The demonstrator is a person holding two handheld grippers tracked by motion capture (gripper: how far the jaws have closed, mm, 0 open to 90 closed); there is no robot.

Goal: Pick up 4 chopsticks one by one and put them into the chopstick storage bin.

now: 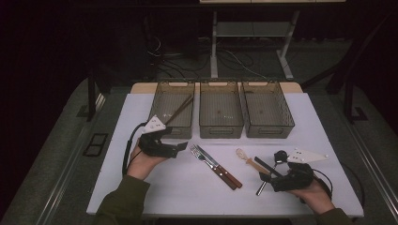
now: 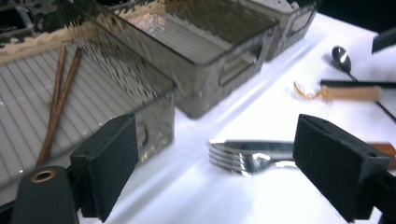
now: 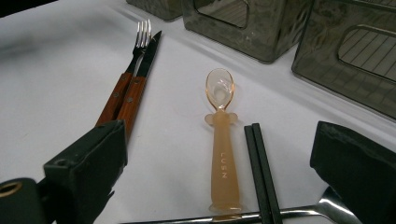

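LEFT: your left gripper (image 1: pixel 180 148) has its jaws apart, nothing between them, aimed at the fork (image 2: pixel 243 156) beside the knife (image 1: pixel 217 165) | RIGHT: your right gripper (image 1: pixel 264 177) jaws apart, low over the spoon (image 3: pixel 222 154) and black chopsticks (image 3: pixel 261 175) | BINS: brown chopsticks (image 2: pixel 58 100) sorted in left bin (image 1: pixel 157 101) | ROOM: open table around the fork; bin wall just beside, so approach low.
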